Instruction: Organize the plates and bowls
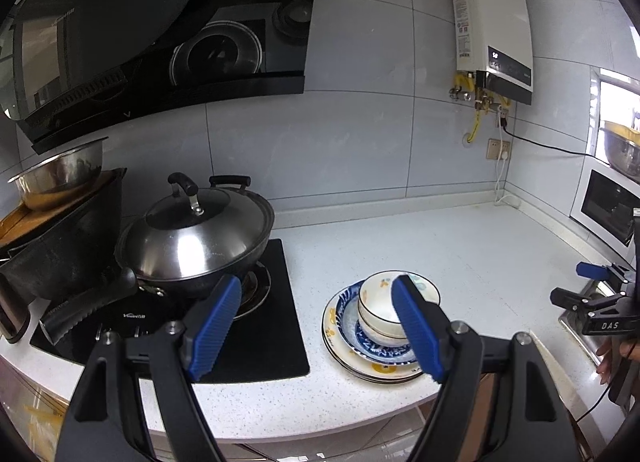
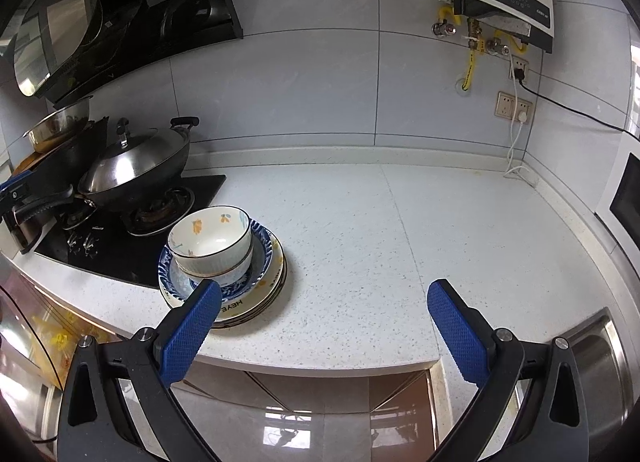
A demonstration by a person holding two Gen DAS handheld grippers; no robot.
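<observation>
Bowls upright, nested atop plates; stack vertical.

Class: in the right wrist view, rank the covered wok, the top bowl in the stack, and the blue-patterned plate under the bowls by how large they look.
1. Covered wok: widest.
2. Blue-patterned plate.
3. Top bowl: narrower than the plate beneath.
The wok sits farther away, so its true lead is probably bigger.
</observation>
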